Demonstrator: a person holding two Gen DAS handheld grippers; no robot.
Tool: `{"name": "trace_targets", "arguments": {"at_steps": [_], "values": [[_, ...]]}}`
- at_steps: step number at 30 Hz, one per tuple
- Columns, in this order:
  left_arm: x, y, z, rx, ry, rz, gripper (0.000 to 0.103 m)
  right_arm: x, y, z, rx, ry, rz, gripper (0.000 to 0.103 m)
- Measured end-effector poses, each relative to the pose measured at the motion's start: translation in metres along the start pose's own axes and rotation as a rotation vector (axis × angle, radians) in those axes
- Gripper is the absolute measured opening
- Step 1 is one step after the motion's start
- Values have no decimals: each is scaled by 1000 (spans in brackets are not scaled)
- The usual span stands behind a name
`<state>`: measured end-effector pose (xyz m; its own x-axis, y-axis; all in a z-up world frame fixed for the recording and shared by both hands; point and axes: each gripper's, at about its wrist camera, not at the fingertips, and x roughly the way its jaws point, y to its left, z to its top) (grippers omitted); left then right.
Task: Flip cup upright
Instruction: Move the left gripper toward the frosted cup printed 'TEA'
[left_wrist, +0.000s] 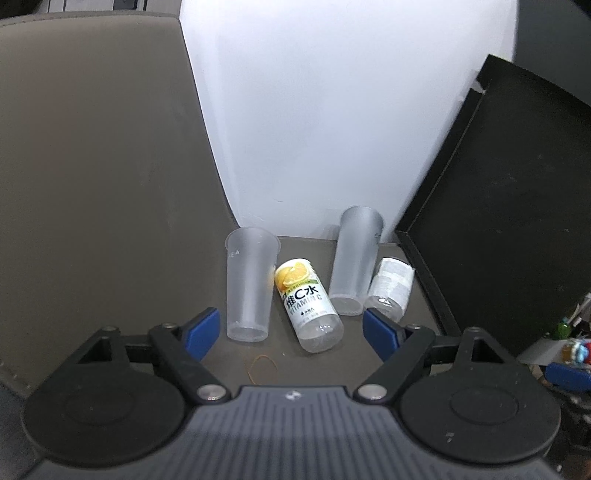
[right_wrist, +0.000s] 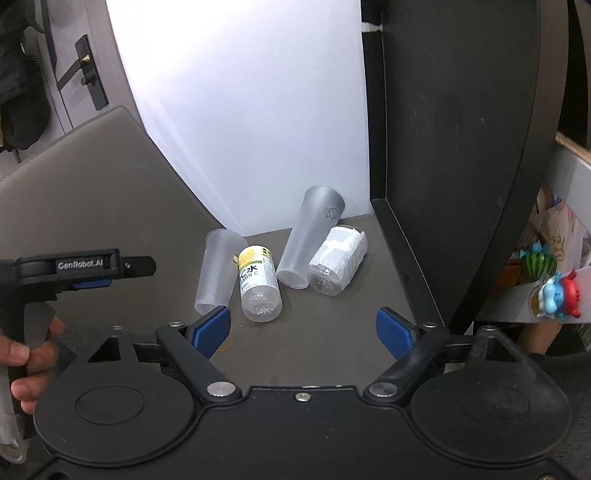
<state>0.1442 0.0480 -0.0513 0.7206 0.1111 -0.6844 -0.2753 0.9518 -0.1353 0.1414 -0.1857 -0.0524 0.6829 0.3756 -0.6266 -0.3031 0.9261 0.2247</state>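
Two frosted plastic cups stand on a dark table. The left cup (left_wrist: 250, 284) (right_wrist: 219, 271) has its wide rim on top. The right cup (left_wrist: 355, 260) (right_wrist: 310, 242) has its narrow end on top and wide rim down, leaning a little. My left gripper (left_wrist: 291, 334) is open and empty, short of the cups; it also shows from the side in the right wrist view (right_wrist: 110, 275). My right gripper (right_wrist: 303, 332) is open and empty, in front of the bottles.
A vitamin C bottle (left_wrist: 308, 304) (right_wrist: 258, 282) lies between the cups. A white-labelled bottle (left_wrist: 391, 288) (right_wrist: 338, 260) lies right of the right cup. A rubber band (left_wrist: 263, 363) lies near me. A black panel (left_wrist: 498, 221) stands on the right, a white wall (left_wrist: 332, 110) behind.
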Motion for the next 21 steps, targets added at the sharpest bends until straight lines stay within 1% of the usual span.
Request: {"name": "trace_targets", "arguments": {"at_steps": [8, 10, 18, 21], "values": [[33, -1, 5, -13, 32, 35, 82, 15, -10, -1, 46, 23, -2, 84], [42, -1, 7, -14, 45, 45, 79, 19, -14, -2, 55, 30, -4, 84], [77, -1, 10, -13, 88, 91, 75, 35, -21, -7, 77, 73, 6, 84], [92, 3, 10, -24, 111, 110, 70, 39, -23, -7, 87, 82, 3, 84]]}}
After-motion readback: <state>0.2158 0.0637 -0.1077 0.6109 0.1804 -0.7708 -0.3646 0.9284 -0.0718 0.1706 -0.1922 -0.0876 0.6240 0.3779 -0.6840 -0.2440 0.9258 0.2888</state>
